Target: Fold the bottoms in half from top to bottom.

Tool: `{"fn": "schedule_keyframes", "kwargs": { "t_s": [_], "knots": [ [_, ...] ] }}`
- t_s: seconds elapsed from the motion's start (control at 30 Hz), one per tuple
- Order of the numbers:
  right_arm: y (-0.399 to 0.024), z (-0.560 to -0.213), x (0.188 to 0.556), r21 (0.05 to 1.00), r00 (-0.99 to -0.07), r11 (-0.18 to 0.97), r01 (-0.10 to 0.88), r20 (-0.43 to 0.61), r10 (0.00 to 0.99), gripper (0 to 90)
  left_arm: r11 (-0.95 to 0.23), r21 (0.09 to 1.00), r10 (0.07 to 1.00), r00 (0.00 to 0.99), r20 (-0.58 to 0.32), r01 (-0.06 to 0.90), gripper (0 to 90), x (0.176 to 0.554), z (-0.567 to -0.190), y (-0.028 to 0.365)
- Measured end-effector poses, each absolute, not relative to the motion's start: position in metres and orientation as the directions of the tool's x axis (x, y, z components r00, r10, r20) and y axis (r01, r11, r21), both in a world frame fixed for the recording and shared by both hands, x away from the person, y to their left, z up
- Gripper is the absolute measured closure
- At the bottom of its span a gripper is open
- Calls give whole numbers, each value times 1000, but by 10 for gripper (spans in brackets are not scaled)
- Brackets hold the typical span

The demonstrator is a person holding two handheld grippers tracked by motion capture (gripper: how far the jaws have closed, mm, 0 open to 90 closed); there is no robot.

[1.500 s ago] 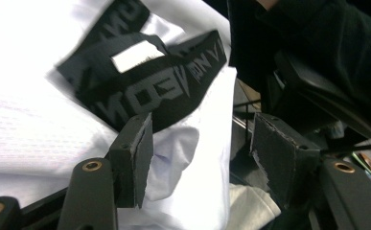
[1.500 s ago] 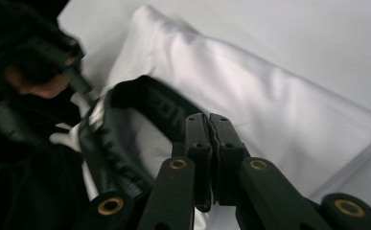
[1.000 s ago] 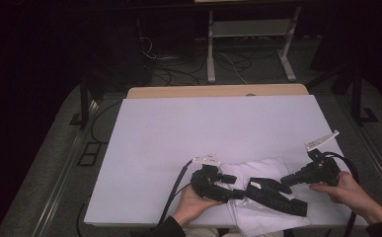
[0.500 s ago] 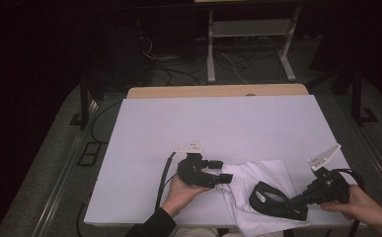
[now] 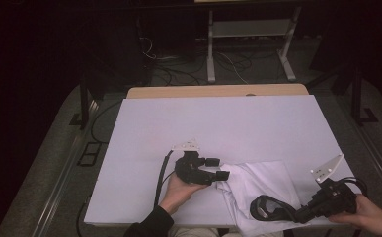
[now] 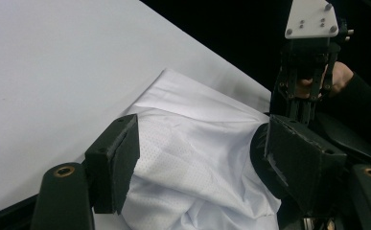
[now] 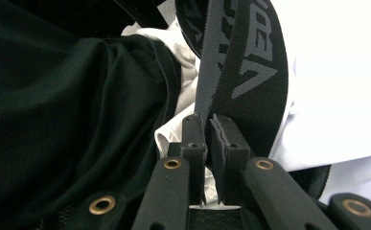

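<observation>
- We look down on a white table (image 5: 218,123) with a strip of bare wood at its far edge, set in a dark room; cables and a white metal stand (image 5: 248,44) sit on the floor beyond it.
- Against the earlier high view, our left gripper (image 5: 223,174) has slid left, off the white garment (image 5: 262,185), and our right gripper (image 5: 297,213) has pulled back toward the table's near right corner.
- Our left gripper's jaws stand apart, with nothing between the pads; they sit at the garment's left edge.
- Our right gripper's jaws have just been opening slightly, yet they pinch a black elastic band (image 7: 243,57) with grey lettering.
- The garment lies crumpled at the near edge, fine-meshed, the band looping over its lower right.
</observation>
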State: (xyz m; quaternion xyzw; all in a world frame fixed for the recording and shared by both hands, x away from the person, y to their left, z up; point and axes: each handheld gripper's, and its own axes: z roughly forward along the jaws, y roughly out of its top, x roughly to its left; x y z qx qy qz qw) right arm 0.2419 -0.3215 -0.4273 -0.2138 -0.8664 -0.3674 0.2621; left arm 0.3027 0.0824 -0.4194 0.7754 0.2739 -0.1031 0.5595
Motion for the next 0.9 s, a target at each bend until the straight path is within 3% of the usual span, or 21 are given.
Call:
{"fn": "schedule_keyframes", "kwargs": {
  "t_s": [0.2,0.23,0.43,0.7,0.9],
  "knots": [
    [-321,-424,240,528,-776,640,557,606,176,757,-209,816,306,828,-470,540,246,303,-419,83],
    [-321,-421,241,539,-780,626,563,596,189,708,-205,819,306,830,-467,537,242,303,-419,84],
    [-320,-406,256,595,-784,539,597,574,236,673,-182,828,302,831,-467,531,217,304,-418,85],
    [-303,-402,291,608,-769,472,639,530,358,854,-163,833,300,831,-468,528,203,305,-418,86],
    [-280,-406,303,573,-771,521,633,526,358,882,-161,831,307,827,-471,533,189,307,-419,88]
  ]
}}
